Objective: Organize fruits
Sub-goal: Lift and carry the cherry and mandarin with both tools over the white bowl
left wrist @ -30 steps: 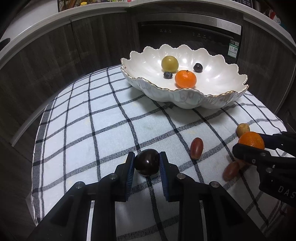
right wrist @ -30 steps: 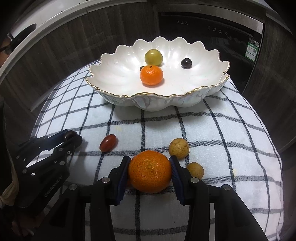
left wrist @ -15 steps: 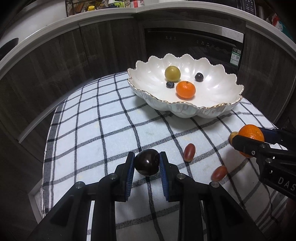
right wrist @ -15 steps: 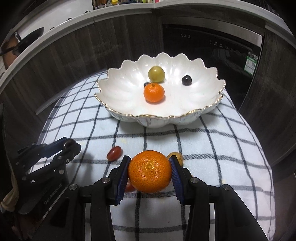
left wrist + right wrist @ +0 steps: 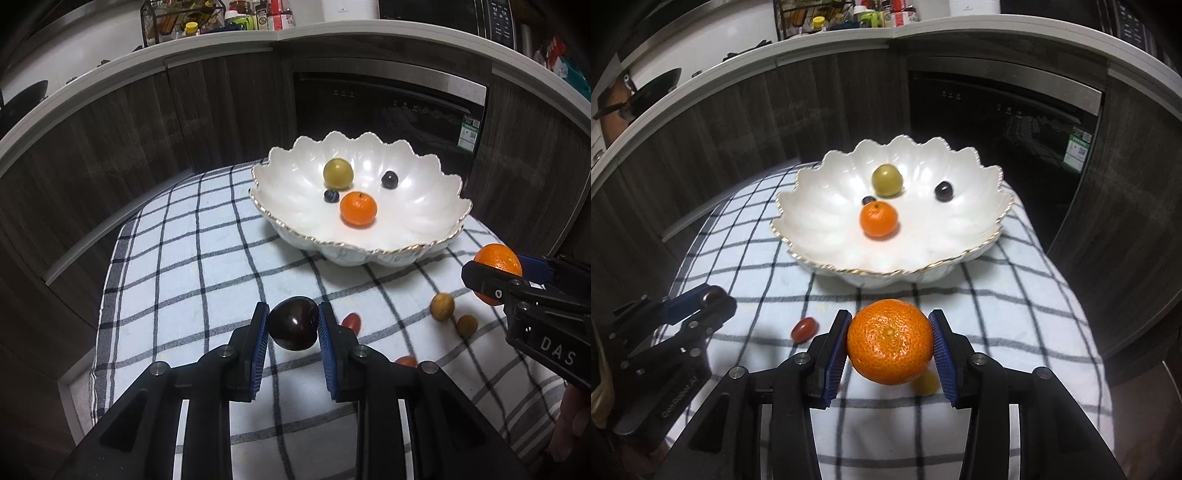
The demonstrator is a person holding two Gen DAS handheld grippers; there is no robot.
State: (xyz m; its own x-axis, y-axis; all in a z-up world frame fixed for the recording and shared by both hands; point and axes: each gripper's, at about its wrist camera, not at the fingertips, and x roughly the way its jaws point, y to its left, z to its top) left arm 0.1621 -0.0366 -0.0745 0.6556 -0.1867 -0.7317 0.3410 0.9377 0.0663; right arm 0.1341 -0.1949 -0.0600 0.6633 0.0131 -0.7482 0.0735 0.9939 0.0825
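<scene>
Checked cloth covered the surface (image 5: 192, 236), dark cabinets and an oven front behind it. White scalloped bowl (image 5: 436, 206) sat at the far end, already holding a small orange (image 5: 357, 209), a yellow-green fruit (image 5: 337, 172) and two dark berries.

Left tool (image 5: 293, 326) was clamped narrow on a dark plum (image 5: 293, 328), pads pressing both sides, fruit clear of the cloth. Right tool (image 5: 890, 341) was clamped on a mandarin (image 5: 890, 341), jaws moderately apart to fit it, also off the cloth.

Step in hand looked like carrying both fruits to the bowl. Doing it well: keep both grips firm, take each fruit high enough to clear the gilt scalloped rim, lower over a bare patch of the bowl floor and release low so nothing rolls or knocks the fruits inside. Two tools heading for one bowl could collide, so go in staggered or side by side.

From the left tool the bowl lay at about 1 o'clock, well apart; from the right tool at 12 o'clock, nearer. Loose on the cloth were two red oval fruits (image 5: 351, 320) just beside the left tool at 3 o'clock and two small tan fruits (image 5: 442, 305) near the right tool.
</scene>
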